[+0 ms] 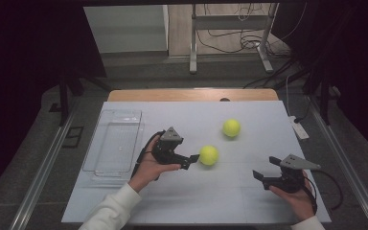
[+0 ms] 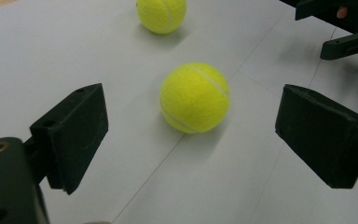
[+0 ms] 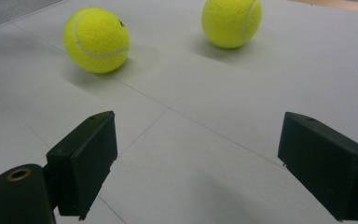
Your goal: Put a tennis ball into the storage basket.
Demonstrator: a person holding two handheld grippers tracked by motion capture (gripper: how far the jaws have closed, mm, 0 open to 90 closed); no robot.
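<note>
Two yellow tennis balls lie on the white table cover. The nearer ball [image 1: 209, 155] [image 2: 195, 98] [image 3: 97, 39] rests just ahead of my left gripper [image 1: 191, 160] [image 2: 193, 112], whose jaws stand wide open on either side of it without touching it. Farther back and to the right lies the second ball [image 1: 231, 128] [image 2: 161, 15] [image 3: 231, 22]. My right gripper [image 1: 265, 168] [image 3: 198, 135] is held near the front right of the table, pointing left toward the balls, open with nothing between its jaws. It also appears in the left gripper view as the right gripper [image 2: 340, 28].
A clear plastic tray [image 1: 115, 143] lies at the left side of the table cover [image 1: 196, 201]. A small white device [image 1: 298, 128] sits at the right edge. Metal stand legs [image 1: 192, 57] and cables are on the floor beyond the table.
</note>
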